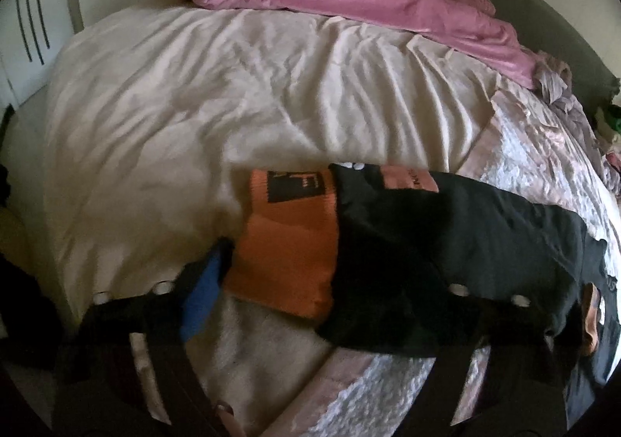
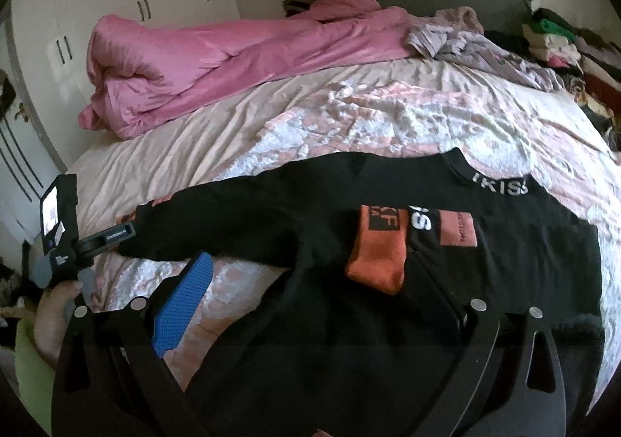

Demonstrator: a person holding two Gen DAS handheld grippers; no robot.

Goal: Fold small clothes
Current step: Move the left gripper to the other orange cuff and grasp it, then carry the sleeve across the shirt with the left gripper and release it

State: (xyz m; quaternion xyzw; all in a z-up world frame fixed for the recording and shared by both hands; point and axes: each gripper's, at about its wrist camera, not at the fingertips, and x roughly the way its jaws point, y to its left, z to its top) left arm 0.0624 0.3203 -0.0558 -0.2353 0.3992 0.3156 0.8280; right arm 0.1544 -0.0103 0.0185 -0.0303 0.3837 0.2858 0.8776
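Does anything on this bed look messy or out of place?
Yes. The black sweatshirt lies unfolded across the bed, one sleeve stretched toward the left claw. Behind it, a pink duvet is bunched in a heap, and crumpled lilac clothes lie loose beside it.

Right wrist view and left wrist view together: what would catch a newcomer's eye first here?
The black sweatshirt with orange panels, spread across the near part of the bed, stands out most. Behind it, a bright pink duvet lies bunched near the headboard. In the right wrist view the left claw reaches the end of one sleeve, while the right claw hangs open over the garment.
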